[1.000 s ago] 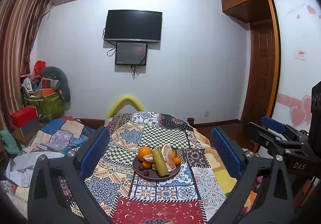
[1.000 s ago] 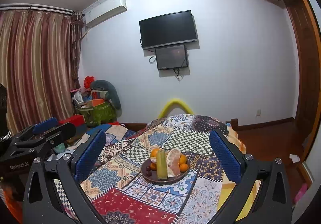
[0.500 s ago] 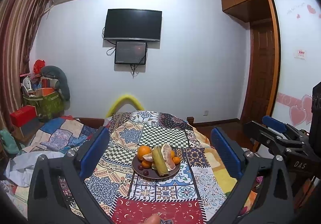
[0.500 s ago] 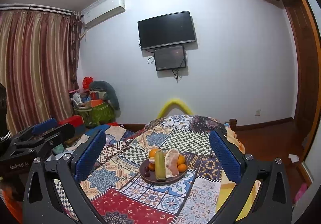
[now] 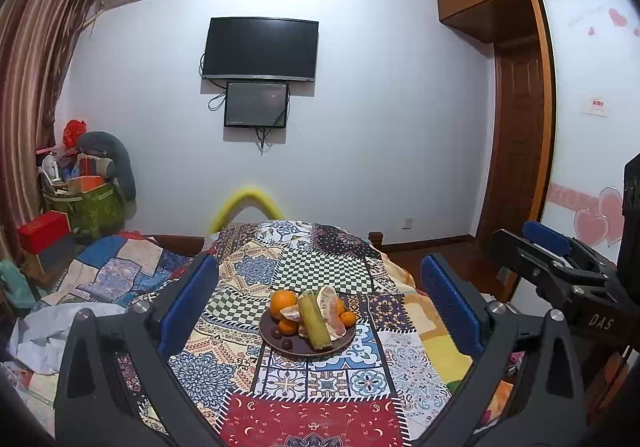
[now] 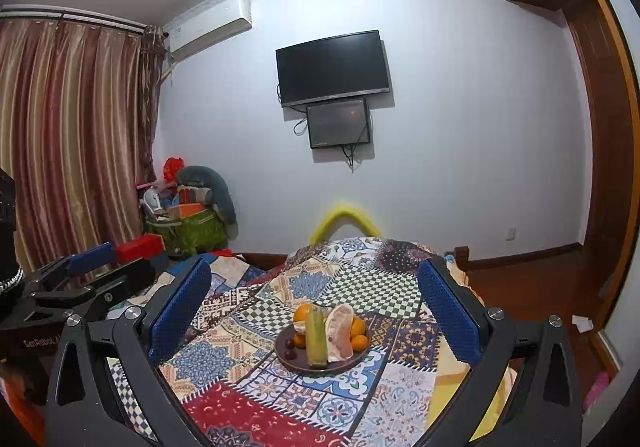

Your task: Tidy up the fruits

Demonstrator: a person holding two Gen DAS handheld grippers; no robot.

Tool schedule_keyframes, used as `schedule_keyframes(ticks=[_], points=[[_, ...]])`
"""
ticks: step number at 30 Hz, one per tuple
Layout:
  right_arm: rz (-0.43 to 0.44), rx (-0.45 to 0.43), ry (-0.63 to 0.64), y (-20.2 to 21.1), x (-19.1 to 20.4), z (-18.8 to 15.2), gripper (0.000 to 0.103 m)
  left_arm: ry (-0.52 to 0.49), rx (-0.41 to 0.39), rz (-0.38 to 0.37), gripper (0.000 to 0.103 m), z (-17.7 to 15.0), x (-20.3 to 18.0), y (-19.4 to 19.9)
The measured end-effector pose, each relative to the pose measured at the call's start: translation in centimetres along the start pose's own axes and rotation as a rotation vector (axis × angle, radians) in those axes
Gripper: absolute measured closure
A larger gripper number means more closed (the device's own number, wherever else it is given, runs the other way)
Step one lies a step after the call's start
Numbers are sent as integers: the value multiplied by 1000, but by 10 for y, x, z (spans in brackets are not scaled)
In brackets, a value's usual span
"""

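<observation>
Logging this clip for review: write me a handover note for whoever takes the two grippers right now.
Left gripper: open, empty, held above the patchwork cloth.
Right gripper: open, empty, likewise short of the fruit.
Things: dark plate mid-table holds oranges, a green stalk, peeled pomelo pieces and small dark fruits.
Done: nothing visibly sorted; all fruit sits piled on the plate.
Left: approach the plate and start arranging.

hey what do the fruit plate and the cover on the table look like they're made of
The plate looks like glazed ceramic or dark glass, though plastic is possible: dark brown, smooth, with a faint sheen on its rim. The table cover looks like printed woven fabric in a patchwork pattern: matte, draping softly over the table's edge with folds.
</observation>
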State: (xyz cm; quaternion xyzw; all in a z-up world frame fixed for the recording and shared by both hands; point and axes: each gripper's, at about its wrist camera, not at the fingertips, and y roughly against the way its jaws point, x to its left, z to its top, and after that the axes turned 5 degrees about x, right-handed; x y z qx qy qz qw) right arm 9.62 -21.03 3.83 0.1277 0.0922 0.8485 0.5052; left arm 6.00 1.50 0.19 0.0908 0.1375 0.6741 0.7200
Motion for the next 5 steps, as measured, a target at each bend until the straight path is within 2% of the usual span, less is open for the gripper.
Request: schedule_keyframes(ticks=[5], points=[[0,11,12,-3,3,-1,0,-1,7,-3,1,-1,0,-1]])
